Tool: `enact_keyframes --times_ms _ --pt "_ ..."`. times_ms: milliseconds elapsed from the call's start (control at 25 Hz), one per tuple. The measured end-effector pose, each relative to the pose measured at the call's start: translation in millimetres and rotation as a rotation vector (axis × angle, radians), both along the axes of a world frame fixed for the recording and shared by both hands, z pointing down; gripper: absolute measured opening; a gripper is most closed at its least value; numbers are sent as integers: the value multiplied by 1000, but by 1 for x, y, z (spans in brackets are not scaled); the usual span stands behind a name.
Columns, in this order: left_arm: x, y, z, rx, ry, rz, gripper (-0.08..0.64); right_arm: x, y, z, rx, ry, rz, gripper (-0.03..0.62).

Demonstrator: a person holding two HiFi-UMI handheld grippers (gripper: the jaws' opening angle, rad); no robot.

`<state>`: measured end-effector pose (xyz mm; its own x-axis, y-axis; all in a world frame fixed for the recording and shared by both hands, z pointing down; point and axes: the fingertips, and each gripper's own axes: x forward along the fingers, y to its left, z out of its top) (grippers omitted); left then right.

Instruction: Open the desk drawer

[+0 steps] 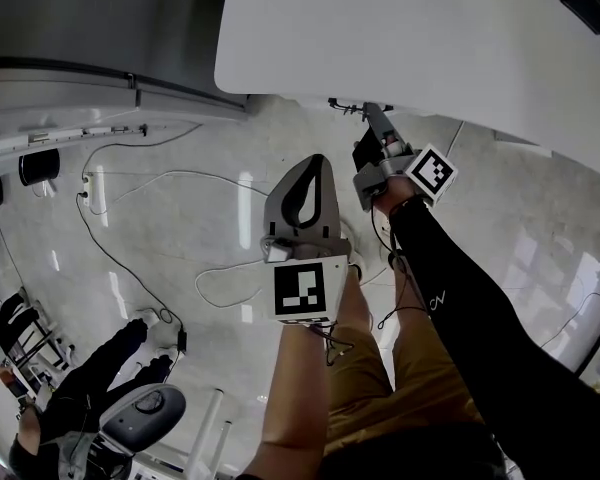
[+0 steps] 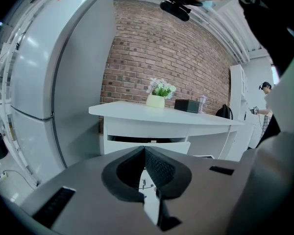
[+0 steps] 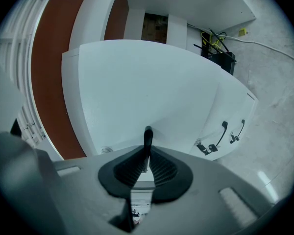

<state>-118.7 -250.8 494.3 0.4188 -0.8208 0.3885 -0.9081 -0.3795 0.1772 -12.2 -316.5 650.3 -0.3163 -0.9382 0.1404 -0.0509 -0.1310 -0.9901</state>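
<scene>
The white desk (image 1: 400, 38) fills the upper right of the head view. My right gripper (image 1: 368, 111) reaches under its front edge. In the right gripper view this gripper (image 3: 147, 153) is shut on the black drawer handle (image 3: 148, 133), which sticks out of the white drawer front (image 3: 152, 87). My left gripper (image 1: 317, 160) hangs in front of the desk, shut and holding nothing. Its tips (image 2: 145, 149) meet in the left gripper view, where the drawer front (image 2: 137, 144) shows a dark gap under the desktop (image 2: 161, 115).
Two more black handles (image 3: 223, 133) sit on a cabinet front to the right. Cables (image 1: 130, 258) trail over the glossy floor. A white refrigerator (image 2: 39, 82) stands to the left of the desk. A flower pot (image 2: 157, 99) and a black box (image 2: 187, 105) stand on the desktop. A person (image 1: 80, 398) sits at lower left.
</scene>
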Motion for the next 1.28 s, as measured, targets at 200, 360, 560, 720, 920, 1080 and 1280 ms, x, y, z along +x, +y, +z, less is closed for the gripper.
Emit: enact_keyframes --times_ms 200,360,560,720,920,1080,1280 --pt "1 1 0 -4 1 5 8 0 4 1 -8 4 -3 31" --pt "-1 2 2 -3 5 4 8 -1 8 1 -3 5 -3 31" --pt "-1 3 3 -6 13 3 8 -3 10 1 -4 8 -11 31" --pt "-1 13 3 -6 23 5 8 -5 21 0 0 7 -13 31" --pt "0 12 4 -12 23 8 8 -6 23 1 -1 13 -22 31" --pt "-1 14 6 -15 21 8 8 -5 23 2 -4 16 -18 31" --pt "0 18 5 -15 18 12 8 -4 24 2 -11 21 -8 31"
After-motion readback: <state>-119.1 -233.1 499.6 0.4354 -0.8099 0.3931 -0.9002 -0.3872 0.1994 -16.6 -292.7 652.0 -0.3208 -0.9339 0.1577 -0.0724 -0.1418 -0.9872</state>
